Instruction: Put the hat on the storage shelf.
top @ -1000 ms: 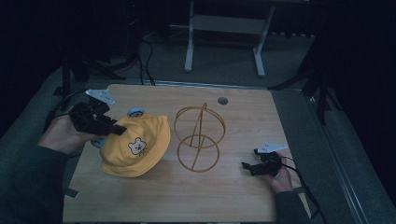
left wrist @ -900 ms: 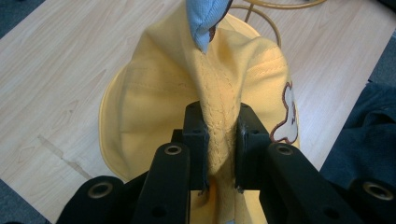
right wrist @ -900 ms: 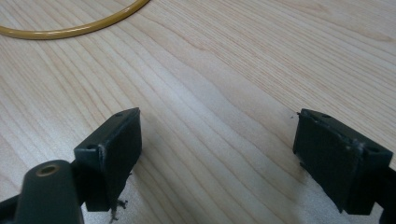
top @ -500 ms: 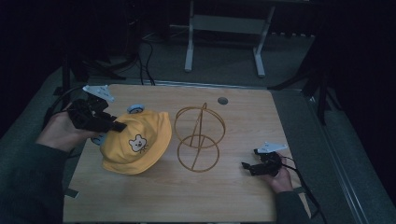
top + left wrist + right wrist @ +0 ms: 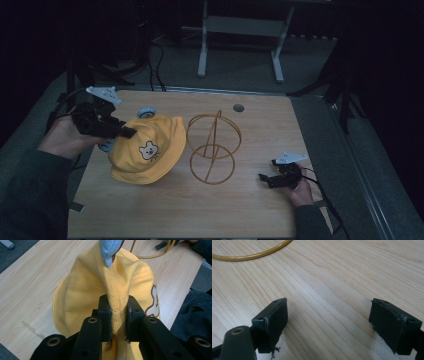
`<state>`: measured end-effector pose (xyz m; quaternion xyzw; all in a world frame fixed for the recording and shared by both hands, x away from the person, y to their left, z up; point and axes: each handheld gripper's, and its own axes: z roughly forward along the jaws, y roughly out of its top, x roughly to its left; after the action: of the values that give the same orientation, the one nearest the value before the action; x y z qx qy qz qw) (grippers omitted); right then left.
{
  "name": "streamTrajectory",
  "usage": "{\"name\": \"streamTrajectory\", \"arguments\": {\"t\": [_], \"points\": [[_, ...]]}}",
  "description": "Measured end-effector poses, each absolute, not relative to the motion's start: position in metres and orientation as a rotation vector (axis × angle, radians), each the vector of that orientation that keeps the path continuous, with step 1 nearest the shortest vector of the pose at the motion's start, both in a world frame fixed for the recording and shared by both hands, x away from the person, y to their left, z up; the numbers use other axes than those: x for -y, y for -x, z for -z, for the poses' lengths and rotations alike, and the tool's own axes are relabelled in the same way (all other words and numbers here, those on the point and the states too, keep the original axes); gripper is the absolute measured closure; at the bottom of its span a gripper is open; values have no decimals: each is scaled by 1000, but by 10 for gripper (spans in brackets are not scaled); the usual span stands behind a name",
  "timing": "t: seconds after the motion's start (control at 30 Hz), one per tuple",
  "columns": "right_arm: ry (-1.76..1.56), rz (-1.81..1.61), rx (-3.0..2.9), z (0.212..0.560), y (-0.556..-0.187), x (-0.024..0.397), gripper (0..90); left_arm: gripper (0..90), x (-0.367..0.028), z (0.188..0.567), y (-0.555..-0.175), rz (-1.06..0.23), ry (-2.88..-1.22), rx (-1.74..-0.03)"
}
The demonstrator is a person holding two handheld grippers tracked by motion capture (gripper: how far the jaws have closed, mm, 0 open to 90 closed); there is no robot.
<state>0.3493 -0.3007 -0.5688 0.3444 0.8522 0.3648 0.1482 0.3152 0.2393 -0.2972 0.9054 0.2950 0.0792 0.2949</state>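
Hats: one yellow hat (image 5: 147, 150) with a bear patch and blue ears, lying toward the left edge of the table (image 5: 250, 215), its near-left side lifted.
Wire stands: one gold wire stand (image 5: 212, 145), upright at mid-table, just beside the hat's right brim.
Grippers: two.
Left gripper (image 5: 125, 132): jaws clamped together on a bunched fold of the hat's fabric, near the left edge.
Right gripper (image 5: 264, 178): jaws wide apart with bare wood between them, low over the table toward the near right corner.
Round insert: one grey disc (image 5: 238, 107) at the far edge.
Change since earlier frame: the hat has been raised and drawn leftward with the left gripper; stand and right gripper unmoved.
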Motion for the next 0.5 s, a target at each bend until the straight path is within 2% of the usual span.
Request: {"name": "streamTrajectory", "arguments": {"t": [0.5], "points": [[-989, -1049, -2452, 569, -349, 301, 153, 776, -236, 284, -317, -216, -2397, -760]]}}
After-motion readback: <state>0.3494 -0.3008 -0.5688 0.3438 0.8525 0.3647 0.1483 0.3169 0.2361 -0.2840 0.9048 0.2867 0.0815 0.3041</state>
